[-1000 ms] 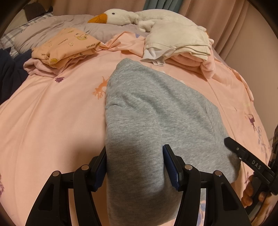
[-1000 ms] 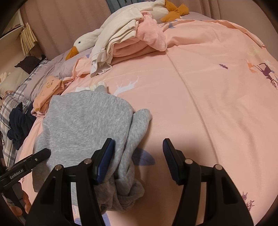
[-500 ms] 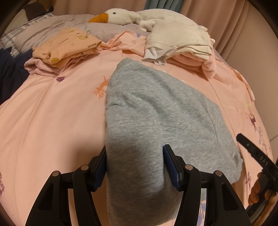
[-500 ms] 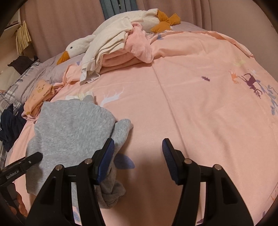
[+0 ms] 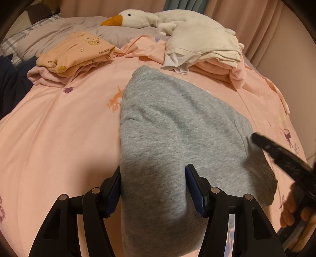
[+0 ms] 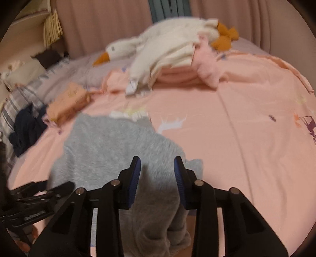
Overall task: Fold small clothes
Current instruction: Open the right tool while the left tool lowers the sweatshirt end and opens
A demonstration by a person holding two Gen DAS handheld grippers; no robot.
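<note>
Across the pink bedspread [image 5: 59, 138] sprawls the grey garment [image 5: 173, 122], its near fold clamped between the left gripper [image 5: 153, 187] pads, while the right gripper [image 6: 157, 174], jaws just narrowing, straddles its bunched corner, contact unclear.

Sweater [image 5: 177, 122] on bed [image 5: 59, 138], folded clothes [image 5: 77, 51] behind left, goose toy [image 5: 138, 17] farthest back

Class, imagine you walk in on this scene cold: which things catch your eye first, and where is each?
The grey garment spreads across the middle of the pink bedsheet, its near end bunched between the left gripper pads. At the head of the bed lies a white plush goose with an orange beak, beside a stack of folded cream and pink clothes.
</note>
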